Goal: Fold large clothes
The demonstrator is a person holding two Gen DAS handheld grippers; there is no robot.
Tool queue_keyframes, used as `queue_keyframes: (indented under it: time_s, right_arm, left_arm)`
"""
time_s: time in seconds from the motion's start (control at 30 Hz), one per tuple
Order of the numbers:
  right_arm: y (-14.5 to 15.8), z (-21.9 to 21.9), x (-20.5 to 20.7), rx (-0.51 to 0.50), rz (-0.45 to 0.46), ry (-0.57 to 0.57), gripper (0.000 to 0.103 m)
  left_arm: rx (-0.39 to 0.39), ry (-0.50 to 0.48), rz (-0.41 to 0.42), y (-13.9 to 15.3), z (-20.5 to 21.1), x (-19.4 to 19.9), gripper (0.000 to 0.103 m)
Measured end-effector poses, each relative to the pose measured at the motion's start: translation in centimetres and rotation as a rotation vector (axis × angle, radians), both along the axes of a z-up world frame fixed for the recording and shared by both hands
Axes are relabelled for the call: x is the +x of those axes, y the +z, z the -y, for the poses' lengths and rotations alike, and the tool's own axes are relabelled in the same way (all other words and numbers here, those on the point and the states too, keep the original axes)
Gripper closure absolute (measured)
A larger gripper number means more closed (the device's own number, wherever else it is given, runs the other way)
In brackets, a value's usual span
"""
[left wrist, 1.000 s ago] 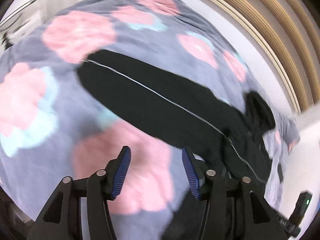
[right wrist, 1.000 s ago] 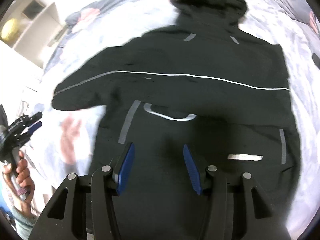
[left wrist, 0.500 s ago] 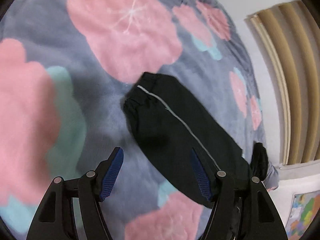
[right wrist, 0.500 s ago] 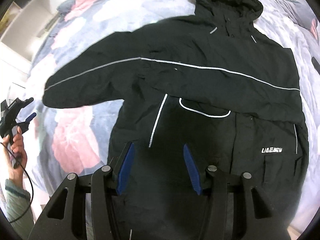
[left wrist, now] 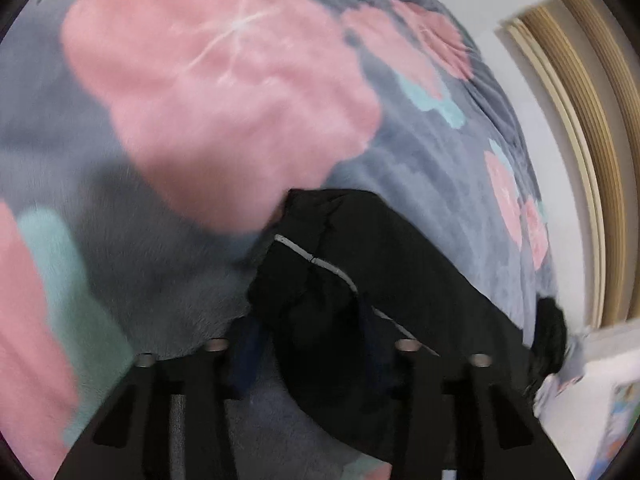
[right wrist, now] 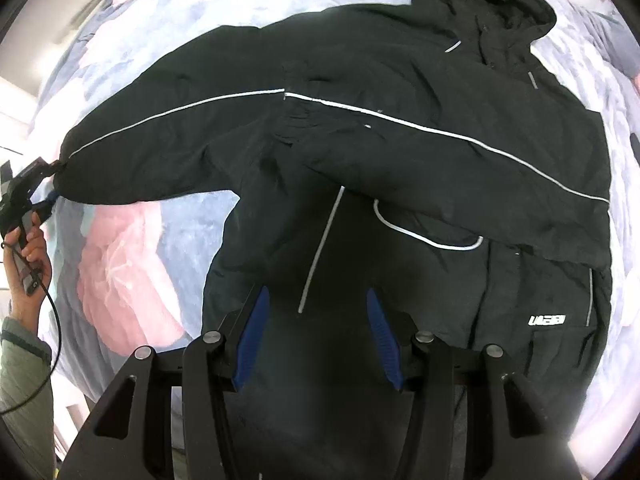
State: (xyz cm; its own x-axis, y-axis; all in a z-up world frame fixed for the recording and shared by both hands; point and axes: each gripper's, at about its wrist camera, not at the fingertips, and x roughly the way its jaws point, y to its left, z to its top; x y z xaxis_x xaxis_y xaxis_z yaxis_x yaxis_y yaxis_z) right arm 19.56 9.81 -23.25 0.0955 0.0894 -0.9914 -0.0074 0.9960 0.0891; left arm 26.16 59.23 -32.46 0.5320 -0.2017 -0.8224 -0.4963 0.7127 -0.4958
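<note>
Left wrist view, blurred: the left gripper (left wrist: 310,354) tilts down over the cuff end of the black jacket (left wrist: 380,304)'s sleeve (left wrist: 320,280). Its jaws have just been closing, and the cuff lies bunched between the blue fingers (left wrist: 246,354), which appear to pinch it. The sleeve runs from the cuff away to the lower right, a thin grey stripe along it. It lies on a grey blanket (left wrist: 440,168) with large pink flowers.

Right wrist view: the right gripper (right wrist: 316,336) points straight down over the jacket's lower front, its fingers (right wrist: 252,336) spread and holding nothing. The jacket lies flat on the blanket, hood at the top right, hem toward the camera. One sleeve stretches left; the other is folded across the chest. Small white lettering on the lower right pocket is too small to read. At the left edge, a hand (right wrist: 30,248) in a grey-green sleeve holds the left gripper at the cuff.
</note>
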Motion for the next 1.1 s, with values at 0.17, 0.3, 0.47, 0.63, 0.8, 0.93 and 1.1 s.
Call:
queue_keyframes:
  time_s: [0.17, 0.3, 0.47, 0.63, 0.8, 0.93, 1.1]
  right_arm:
    - [-0.7, -0.6, 0.8, 0.011, -0.01, 0.019, 0.049]
    - [-0.2, -0.9, 1.4, 0.022, 0.007, 0.047, 0.049]
    - [0.6, -0.4, 1.9, 0.039, 0.034, 0.063, 0.049]
    - [1.0, 2.8, 1.7, 0.061, 0.056, 0.003, 0.049]
    - [0.3, 7.4, 0.8, 0.061, 0.056, -0.09, 0.049]
    - [0.0, 10.9, 0.0, 0.064, 0.057, -0.159, 0.049]
    - [-0.8, 14.6, -0.5, 0.07, 0.047, -0.228, 0.049]
  left_arm:
    - [0.065, -0.09, 0.136, 6.0, 2.3, -0.9, 0.082]
    - [0.117, -0.198, 0.247, 11.3, 6.6, -1.3, 0.084]
    - [0.154, -0.36, 0.338, 15.6, 14.7, -0.4, 0.085]
    - [0.198, -0.566, 0.327, 15.4, 24.9, 1.3, 0.085]
    - [0.194, -0.774, 0.27, 12.6, 35.8, 3.0, 0.085]
    - [0.155, -0.895, 0.226, 10.6, 42.8, 3.7, 0.085]
    - [0.185, -1.024, 0.178, 7.6, 49.6, 3.3, 0.084]
